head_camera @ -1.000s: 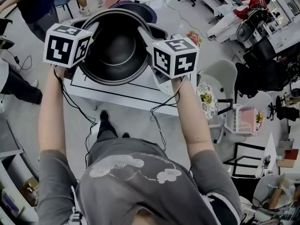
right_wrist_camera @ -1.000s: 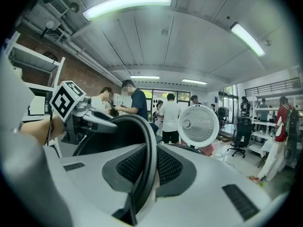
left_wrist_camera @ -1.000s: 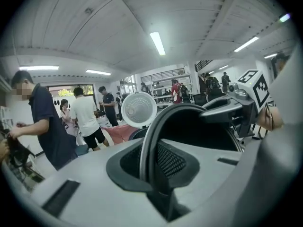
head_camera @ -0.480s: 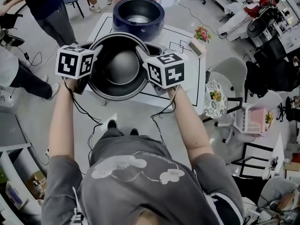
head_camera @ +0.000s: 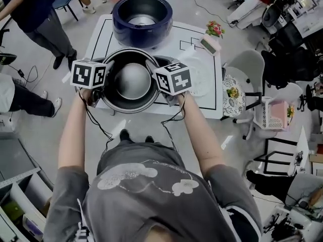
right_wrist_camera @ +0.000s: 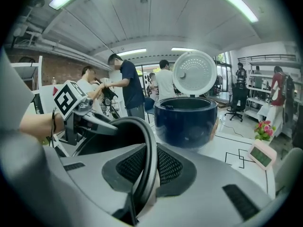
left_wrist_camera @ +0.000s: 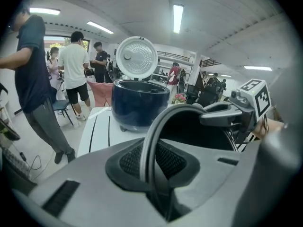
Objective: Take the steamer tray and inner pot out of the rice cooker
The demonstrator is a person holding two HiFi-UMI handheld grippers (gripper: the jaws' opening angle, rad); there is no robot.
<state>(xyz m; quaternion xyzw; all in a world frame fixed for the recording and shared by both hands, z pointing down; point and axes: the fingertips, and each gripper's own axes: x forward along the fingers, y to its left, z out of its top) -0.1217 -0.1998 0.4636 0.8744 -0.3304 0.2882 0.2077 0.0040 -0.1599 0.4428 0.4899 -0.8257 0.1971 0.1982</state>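
Note:
The dark metal inner pot [head_camera: 132, 80] is out of the cooker, low over the near part of the white table [head_camera: 202, 100]; whether it rests there I cannot tell. My left gripper [head_camera: 104, 79] is shut on the pot's left rim [left_wrist_camera: 152, 136]. My right gripper [head_camera: 154, 70] is shut on the opposite rim [right_wrist_camera: 149, 148]. Behind the pot stands the navy rice cooker [head_camera: 142, 19], hollow, with its white lid [left_wrist_camera: 136, 58] raised. A pale round tray [head_camera: 200, 77], apparently the steamer tray, lies on the table right of the pot.
A small pink device [head_camera: 211, 43] and a flower bunch [head_camera: 214, 28] sit at the table's far right corner. People stand at the far left [head_camera: 35, 14]. Grey chairs [head_camera: 247, 74] crowd the table's right side. Black lines mark the tabletop.
Both grippers have come down together with the pot. It was high up, covering the cooker from view; now it is low in front of the cooker, which shows in full.

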